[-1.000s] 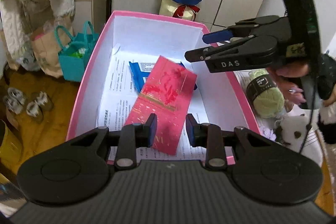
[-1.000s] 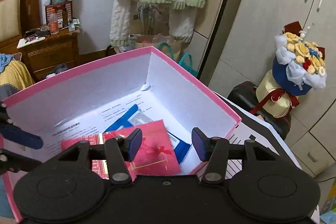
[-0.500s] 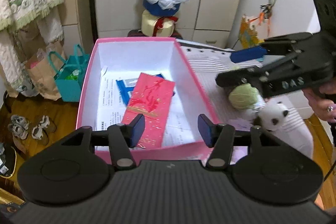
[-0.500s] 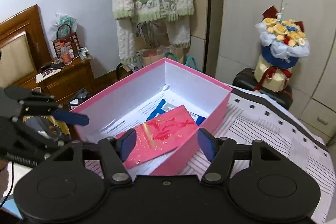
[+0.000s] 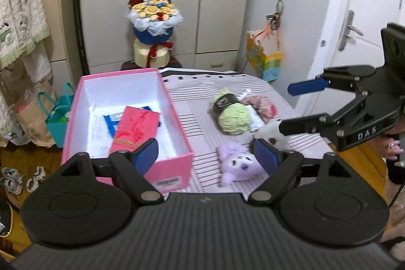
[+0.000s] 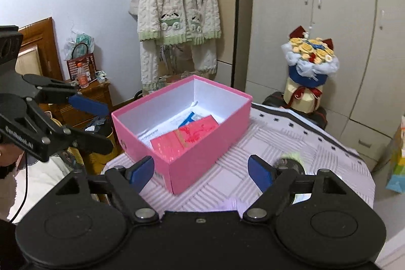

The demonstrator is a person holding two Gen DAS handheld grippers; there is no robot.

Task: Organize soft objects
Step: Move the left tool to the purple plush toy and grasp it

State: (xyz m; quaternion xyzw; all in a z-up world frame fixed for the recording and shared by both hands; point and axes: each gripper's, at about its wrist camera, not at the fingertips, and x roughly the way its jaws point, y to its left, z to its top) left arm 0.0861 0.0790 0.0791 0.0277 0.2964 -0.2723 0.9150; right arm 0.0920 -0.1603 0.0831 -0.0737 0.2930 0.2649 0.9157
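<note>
A pink box (image 5: pixel 174 168) stands on the striped table, holding papers and a red envelope (image 5: pixel 136 128); it also shows in the right wrist view (image 6: pixel 202 156). Right of it lie a purple plush (image 5: pixel 238 163), a green yarn ball (image 5: pixel 231 115), a white panda plush (image 5: pixel 272 133) and a pink knitted piece (image 5: pixel 260 103). My left gripper (image 5: pixel 206 156) is open and empty, above the table's near edge between box and purple plush. My right gripper (image 6: pixel 201 172) is open and empty, in front of the box; it shows from the side in the left wrist view (image 5: pixel 286 108), over the panda plush.
A flower bouquet (image 5: pixel 154 29) stands behind the table by the cupboards. Bags (image 5: pixel 55 115) and shoes (image 5: pixel 15 176) lie on the floor left of the box. A knitted cardigan (image 6: pixel 177 17) hangs on the wall. A door (image 5: pixel 354 42) is at the right.
Both grippers have pulled back and up from over the box and opened wider. The left view has swung right, so the soft toys on the table have come into sight.
</note>
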